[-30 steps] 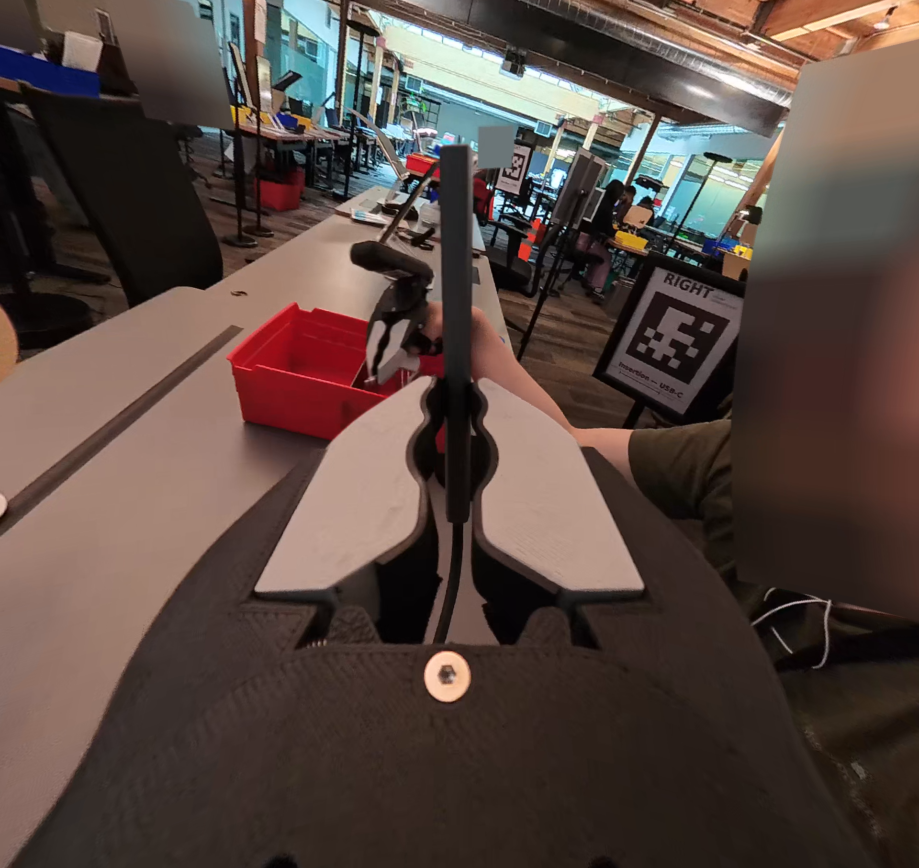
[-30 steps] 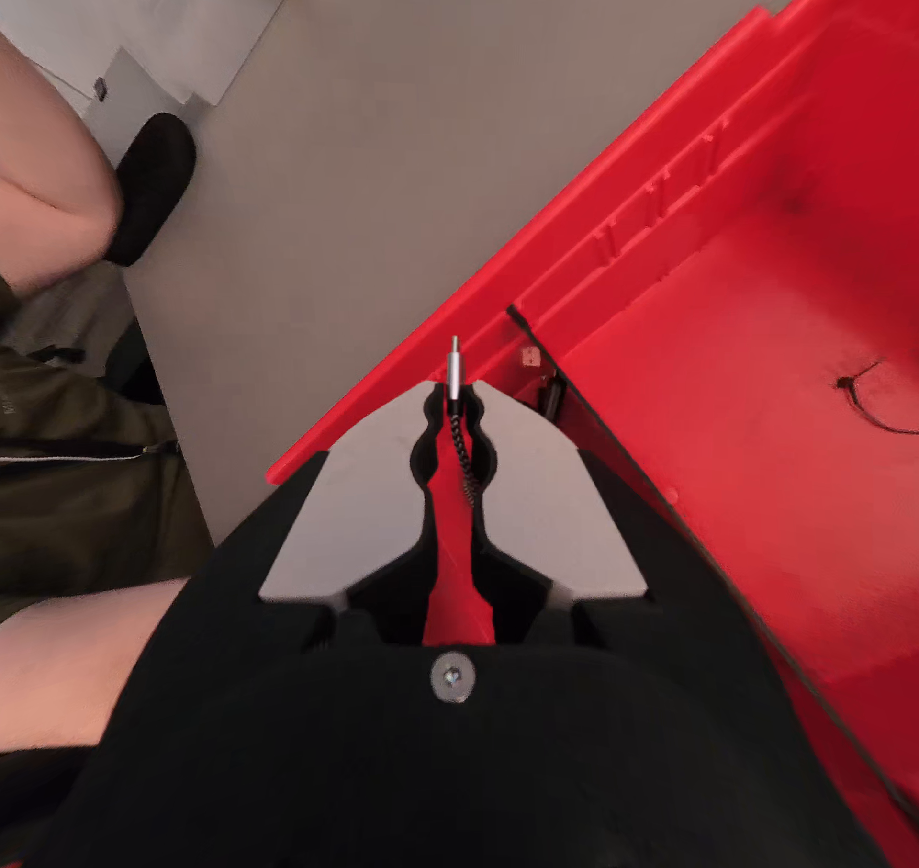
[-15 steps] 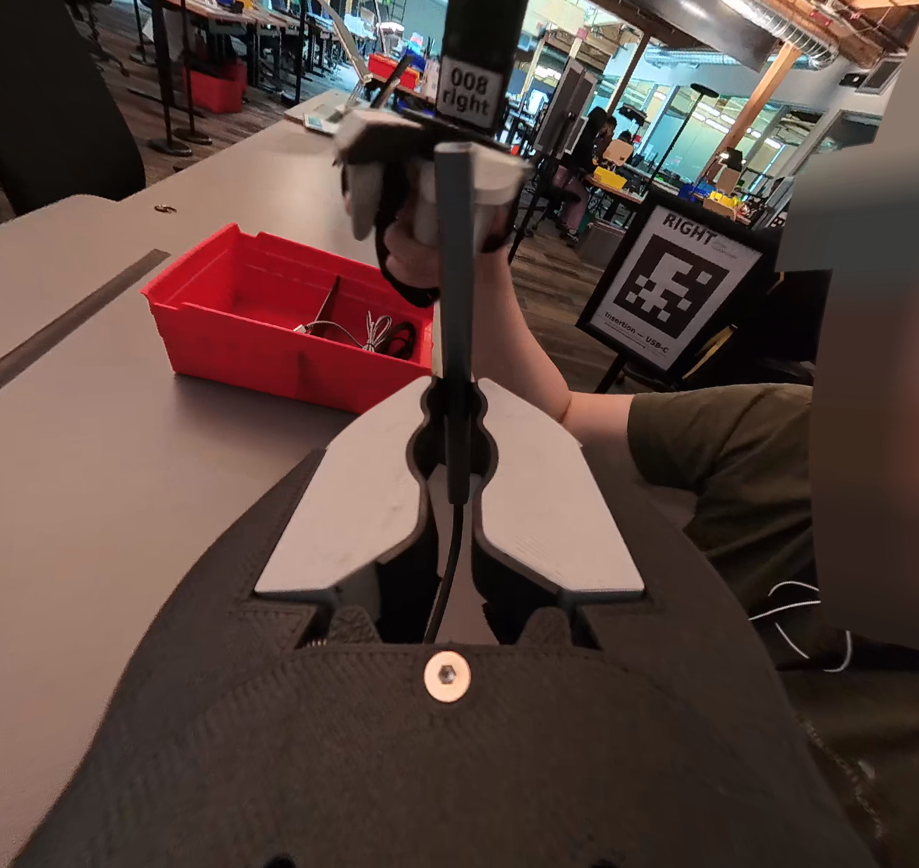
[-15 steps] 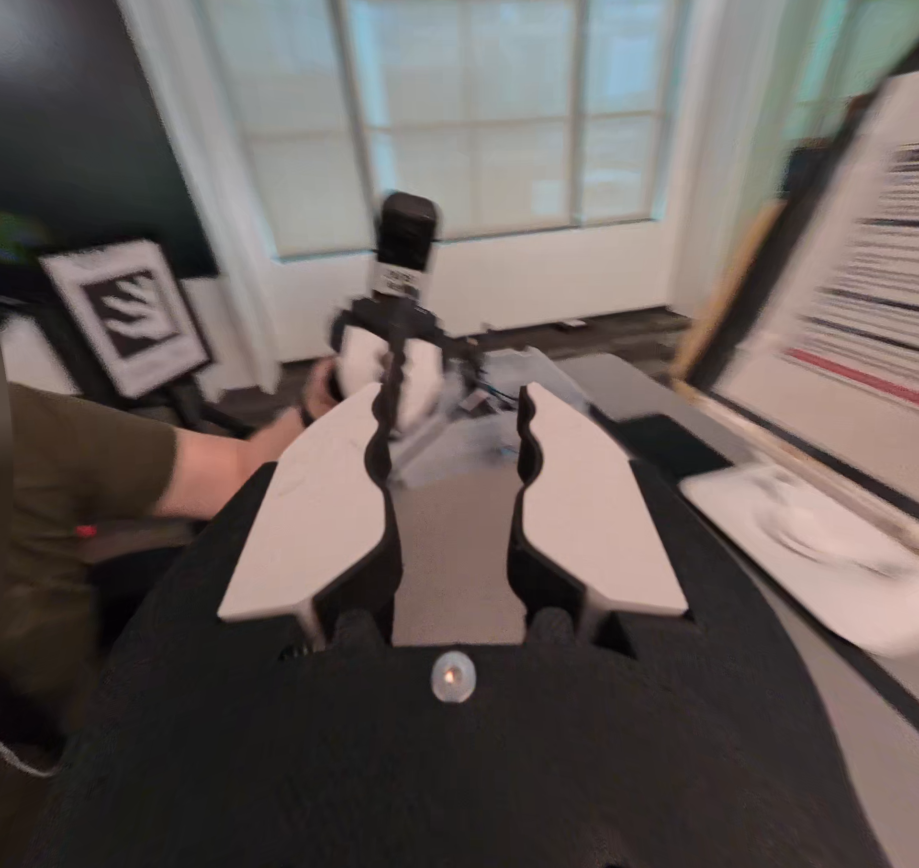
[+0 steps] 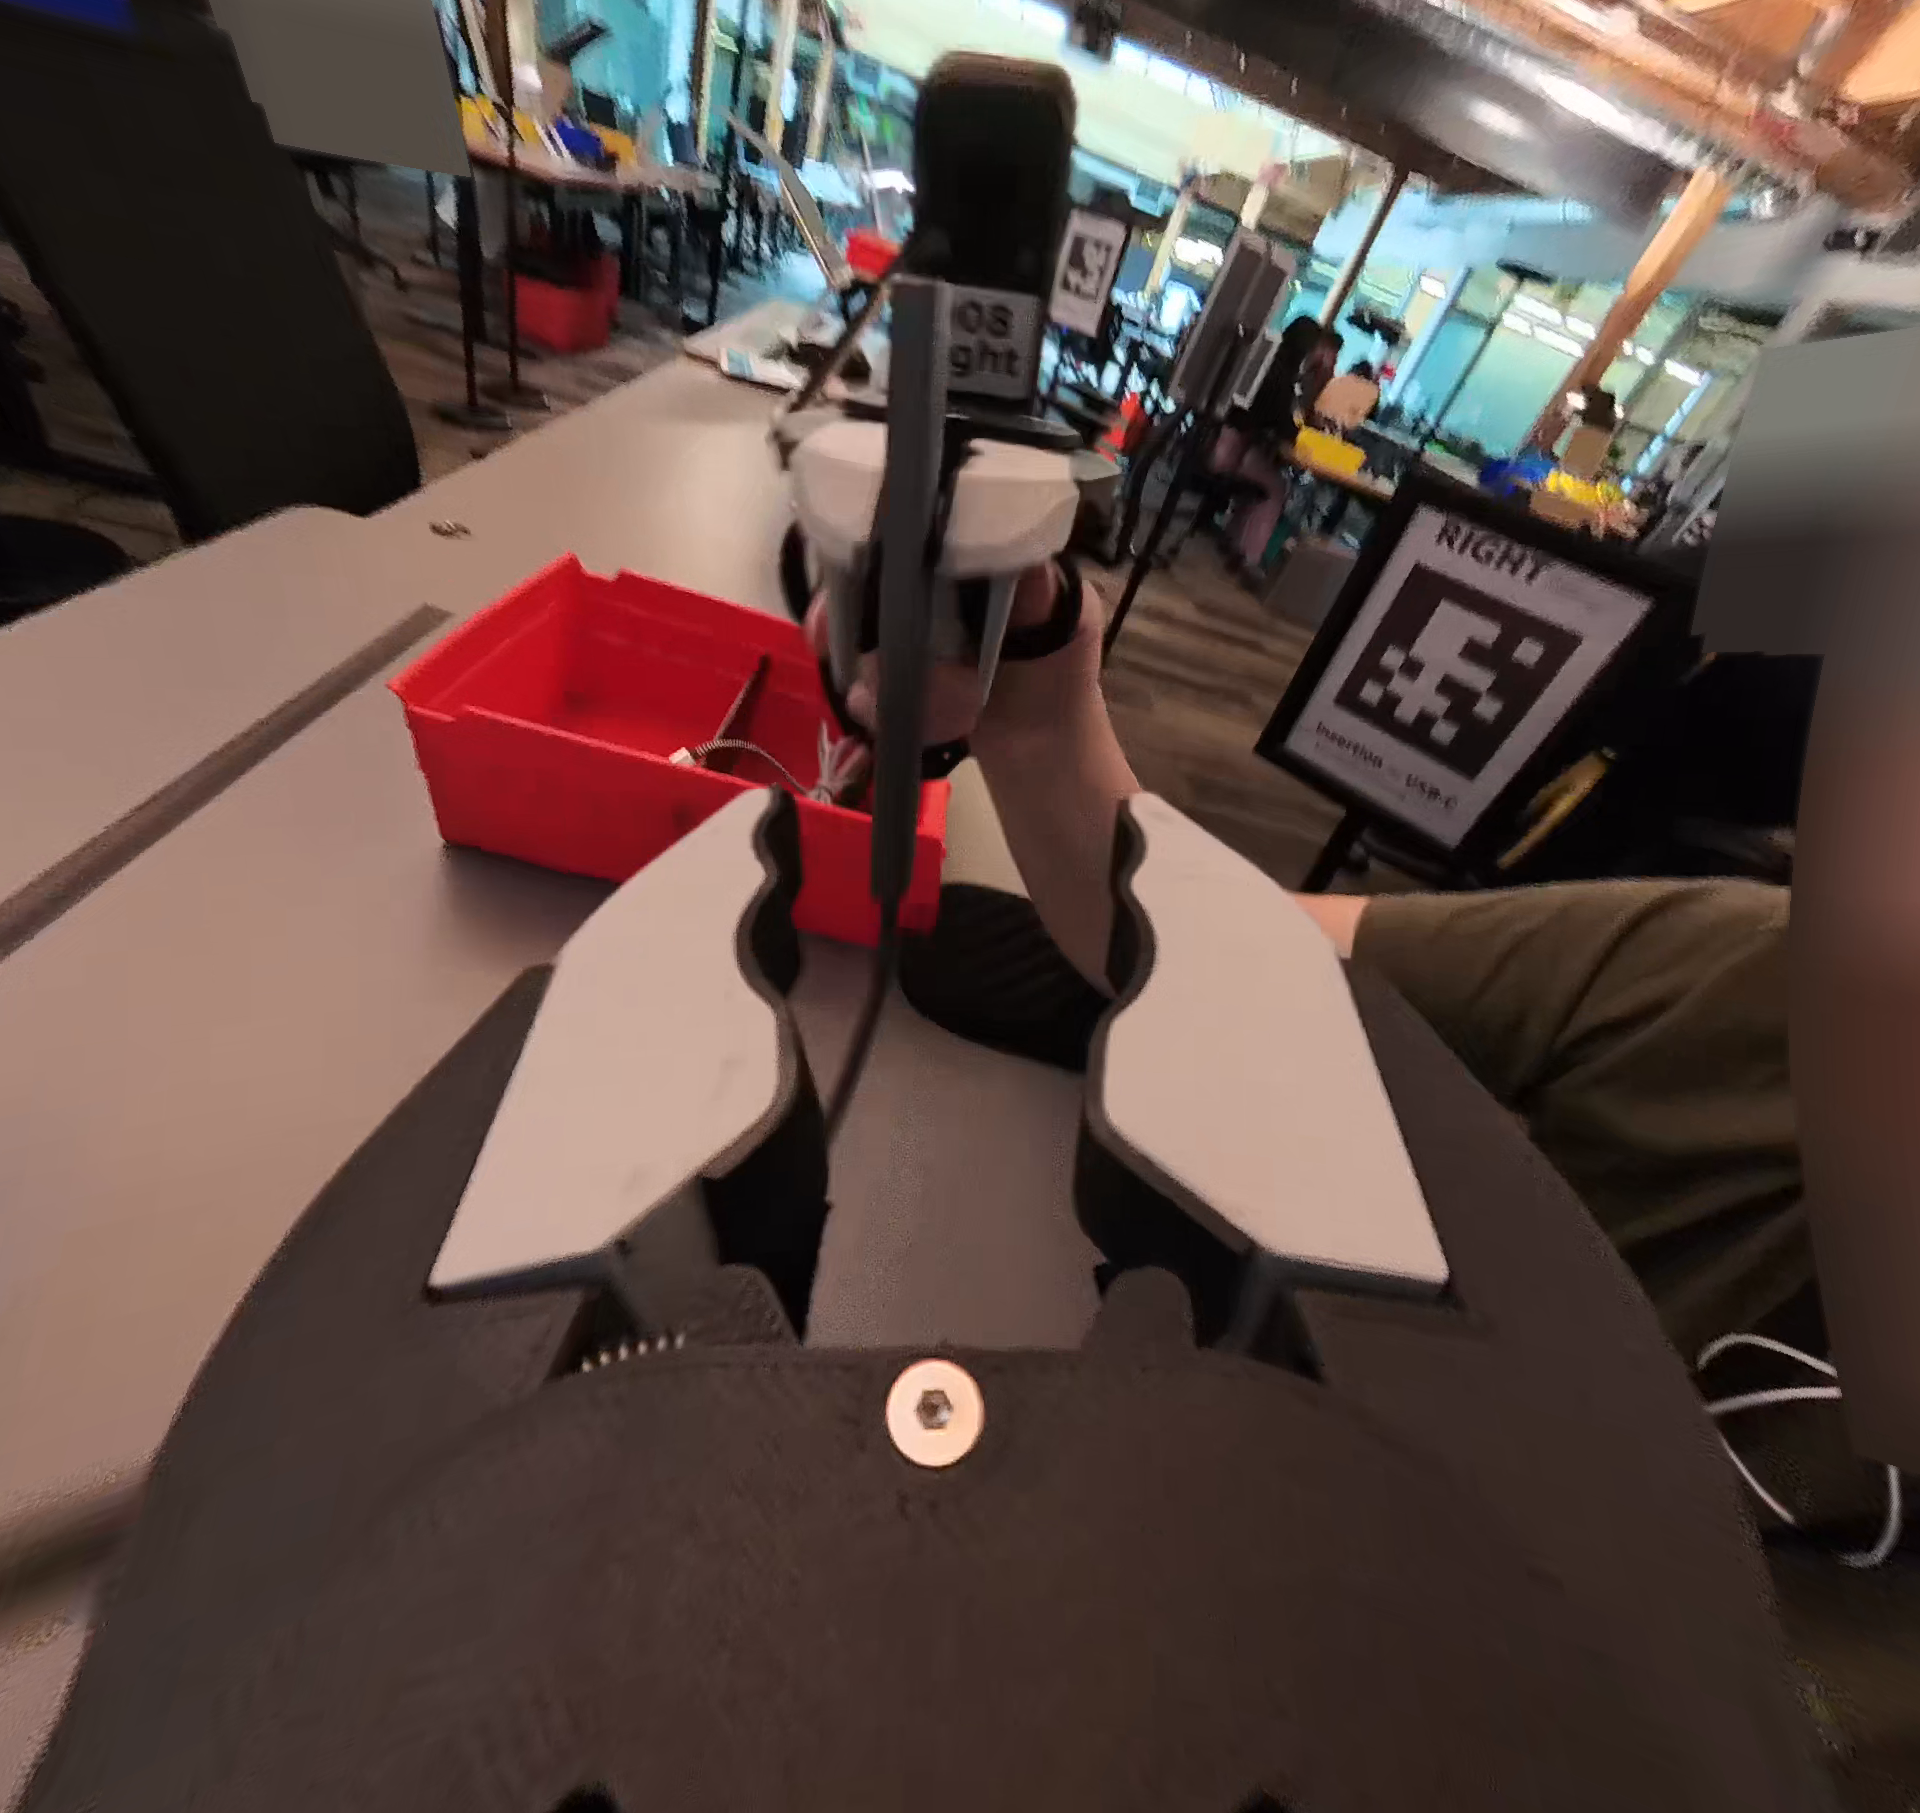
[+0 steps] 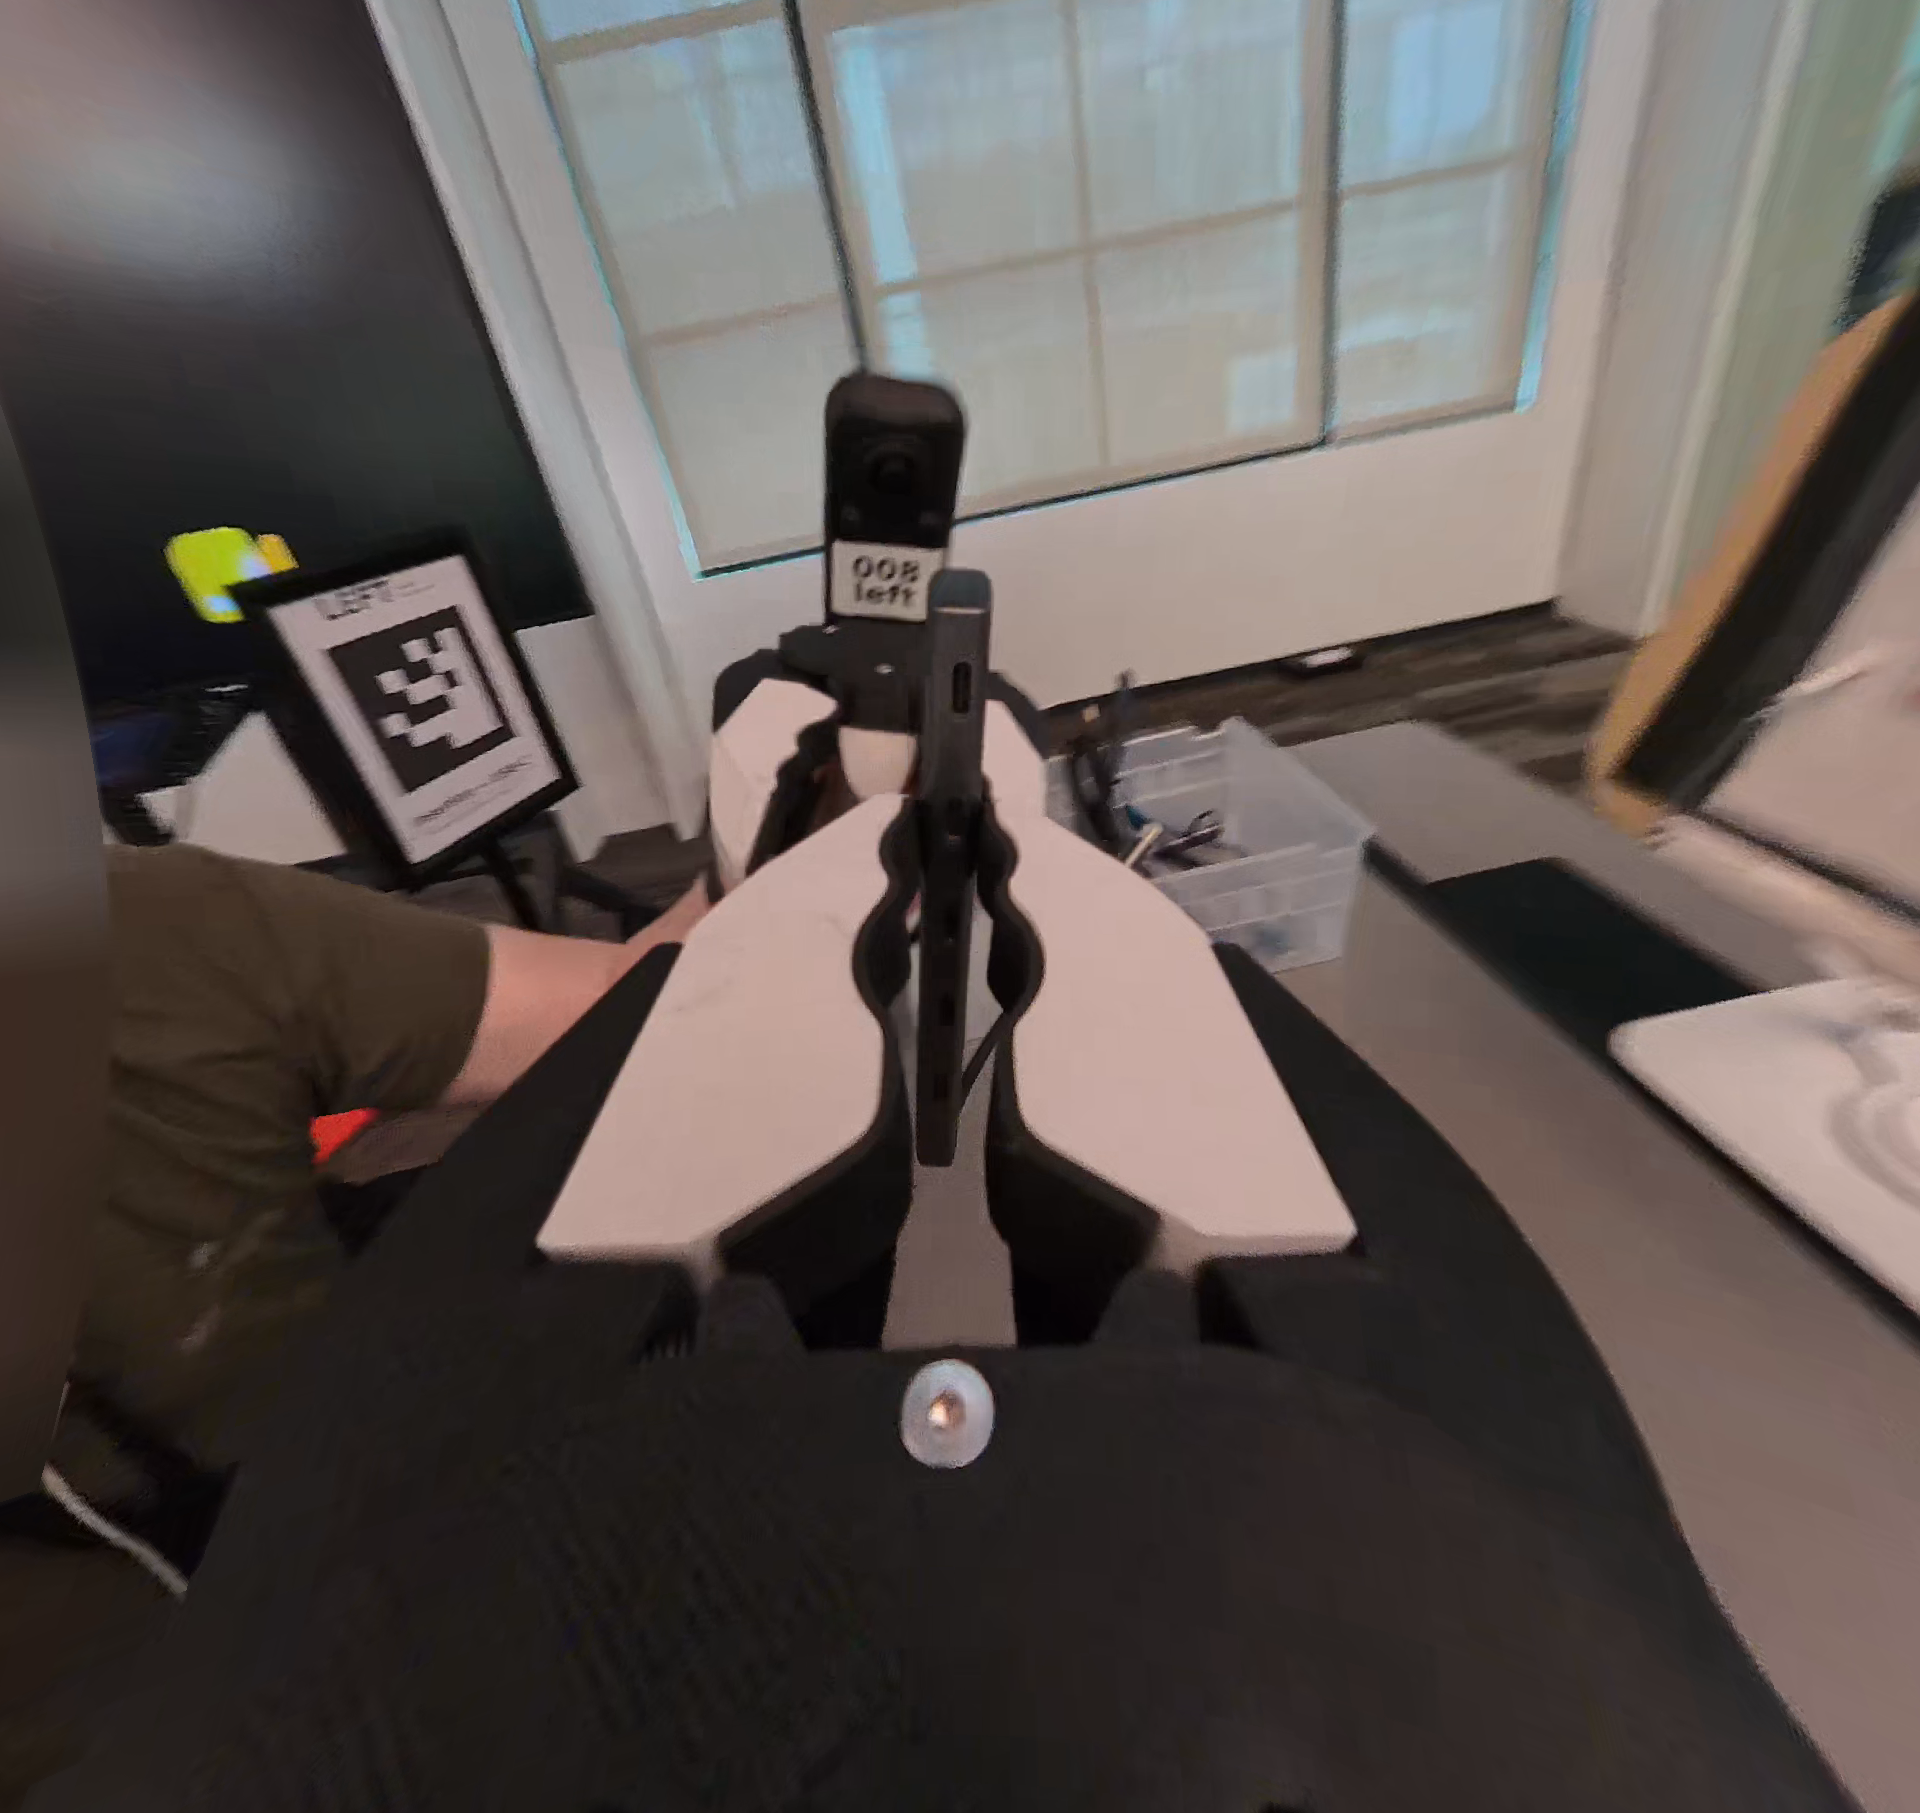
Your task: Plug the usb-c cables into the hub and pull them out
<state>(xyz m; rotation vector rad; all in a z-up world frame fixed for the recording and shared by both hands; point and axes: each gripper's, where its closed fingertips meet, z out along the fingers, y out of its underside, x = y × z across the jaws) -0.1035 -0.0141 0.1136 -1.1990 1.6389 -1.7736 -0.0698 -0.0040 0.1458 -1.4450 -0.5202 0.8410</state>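
The hub (image 5: 902, 568) is a slim grey bar standing upright, with its thin black cable (image 5: 862, 1015) hanging down between my left fingers. My left gripper (image 5: 951, 813) is open, its jaws wide apart on either side of the hub and not touching it. My right gripper (image 5: 925, 516) faces it from behind the hub. In the right wrist view my right gripper (image 6: 943, 813) is shut on the hub (image 6: 951, 932), whose port edge faces me. The left gripper (image 6: 894, 755) shows open just beyond it. Loose USB-C cables (image 5: 748, 755) lie in the red bin (image 5: 582, 797).
The grey table (image 5: 260, 932) carries the red bin and a black pad (image 5: 997, 974). A person's forearm (image 5: 1049, 797) reaches in from the right. Marker signs stand off the table (image 5: 1455, 683) (image 6: 416, 703). A clear box of cables (image 6: 1236, 849) sits beyond the table's end. One gripper's finger ends stand about 5 cm off the other's.
My right gripper let go of a cable plug over the red bin, swung round to face the left gripper and shut on the hub. My left gripper opened and released the hub.
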